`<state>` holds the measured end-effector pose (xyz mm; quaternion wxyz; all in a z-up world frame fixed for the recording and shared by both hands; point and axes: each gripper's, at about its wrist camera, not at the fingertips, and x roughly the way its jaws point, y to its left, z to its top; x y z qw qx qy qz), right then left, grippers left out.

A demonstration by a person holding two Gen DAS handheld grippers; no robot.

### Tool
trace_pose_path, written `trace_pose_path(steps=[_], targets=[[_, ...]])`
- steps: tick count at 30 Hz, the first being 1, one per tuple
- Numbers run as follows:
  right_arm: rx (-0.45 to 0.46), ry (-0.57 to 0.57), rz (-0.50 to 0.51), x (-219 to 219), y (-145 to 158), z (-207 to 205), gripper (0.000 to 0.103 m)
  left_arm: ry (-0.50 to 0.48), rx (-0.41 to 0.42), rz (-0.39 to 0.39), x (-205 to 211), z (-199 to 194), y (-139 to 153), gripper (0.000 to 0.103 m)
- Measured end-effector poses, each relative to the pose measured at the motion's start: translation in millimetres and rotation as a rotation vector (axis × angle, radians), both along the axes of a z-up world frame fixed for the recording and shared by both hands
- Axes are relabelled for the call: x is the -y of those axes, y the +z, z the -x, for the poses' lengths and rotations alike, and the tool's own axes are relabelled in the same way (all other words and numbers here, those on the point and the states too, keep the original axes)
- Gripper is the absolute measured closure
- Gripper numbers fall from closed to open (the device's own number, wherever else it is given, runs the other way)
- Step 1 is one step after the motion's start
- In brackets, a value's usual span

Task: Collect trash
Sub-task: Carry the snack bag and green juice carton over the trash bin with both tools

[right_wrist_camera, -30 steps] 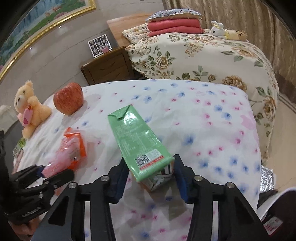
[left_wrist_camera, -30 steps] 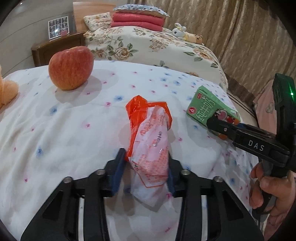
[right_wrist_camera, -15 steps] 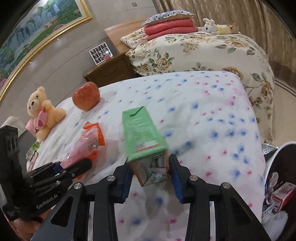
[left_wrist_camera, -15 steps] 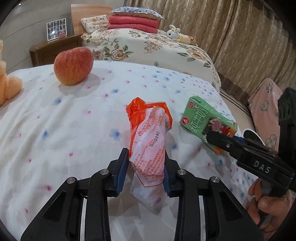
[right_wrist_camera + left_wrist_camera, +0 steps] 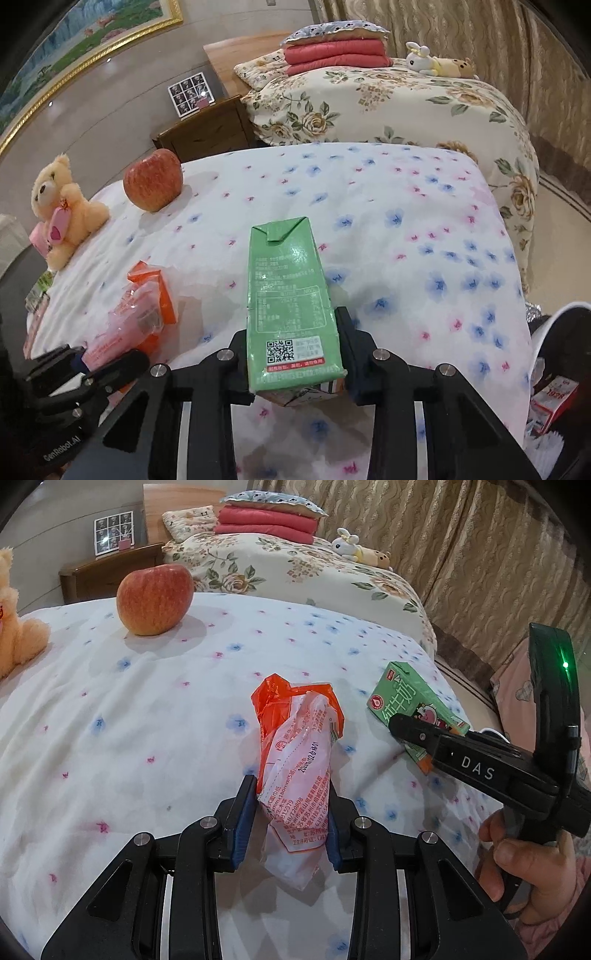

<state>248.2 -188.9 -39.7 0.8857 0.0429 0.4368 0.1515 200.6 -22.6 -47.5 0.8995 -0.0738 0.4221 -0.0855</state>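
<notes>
Flower-print bedspread covers the work surface; beyond it stands a floral bed against curtains. On the bedspread's far left: teddy bear, apple. Left gripper is clamped on an orange-and-clear wrapper mid-bedspread. Right gripper, jaws just closing, pinches the green milk carton. Bin at the bedspread's right edge.

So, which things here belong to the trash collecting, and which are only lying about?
Part of the job:
- orange wrapper, held in the left tool
- green milk carton, held in the right tool
- bin at the bed's edge, holding a red-and-white box

Just lying about:
- apple
- teddy bear
</notes>
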Motion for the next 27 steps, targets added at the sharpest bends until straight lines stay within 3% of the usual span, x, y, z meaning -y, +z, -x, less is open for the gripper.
trace_pose_path(steps=[27], targets=[[0.034,-0.176,-0.153,72,18,100,0.07,-0.158,0.018,0.006,59,49,7,0.072]])
